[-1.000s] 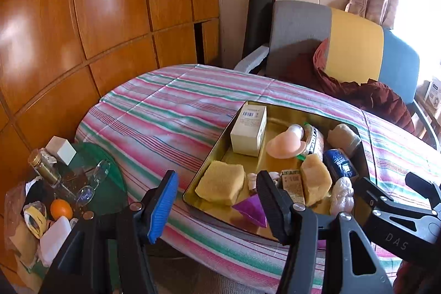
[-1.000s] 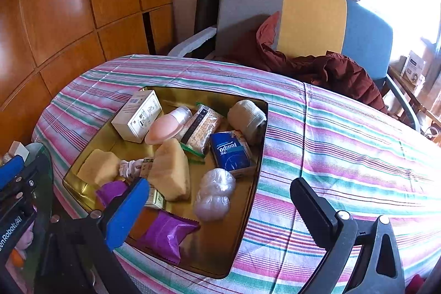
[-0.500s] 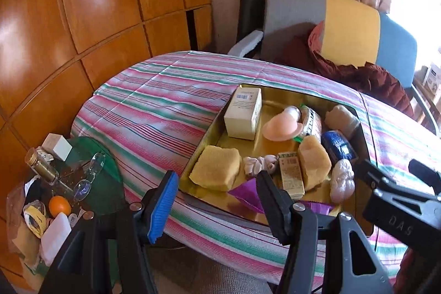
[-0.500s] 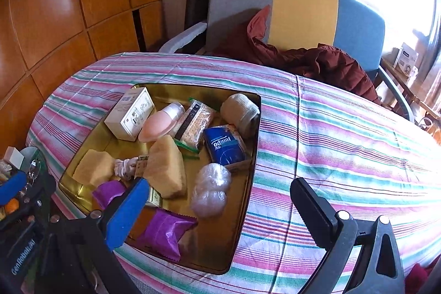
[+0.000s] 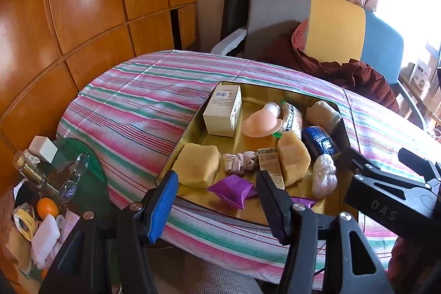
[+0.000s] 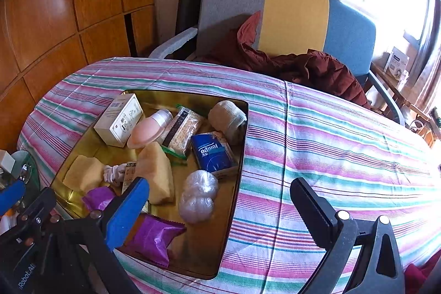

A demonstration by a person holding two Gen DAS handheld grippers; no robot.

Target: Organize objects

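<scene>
While both tools hang over the near edge of the worktop, the scene reads as follows.

Left gripper (image 5: 217, 197): tilted downward toward the near end of the tray, jaws parted with nothing between them; a purple packet (image 5: 233, 189) lies beyond the gap.
Right gripper (image 6: 220, 208): tilted downward likewise, jaws spread wide and empty, the blue pad over the tray, the black one over the striped cloth (image 6: 344, 150).
Tray (image 6: 242, 145): gold, shallow, rectangular, sitting on the left part of the cloth-covered worktop, crowded with loose items.
Far end of tray: white box (image 5: 223, 113) lying flat, a pink-capped bottle (image 5: 261, 123) beside it, a snack packet (image 6: 180, 130), a beige roll (image 6: 228, 119).
Middle of tray: blue tissue pack (image 6: 212, 153) and a clear wrapped bundle (image 6: 198, 196) near the right wall.
Near end of tray: two yellow sponges, one flat (image 5: 197, 168), one on edge (image 5: 293, 159), with a pale scrunchie (image 5: 239, 161) between them.
Behind worktop: grey, yellow and blue chair (image 6: 292, 18) with a dark red jacket (image 6: 303, 68) draped over it.
</scene>
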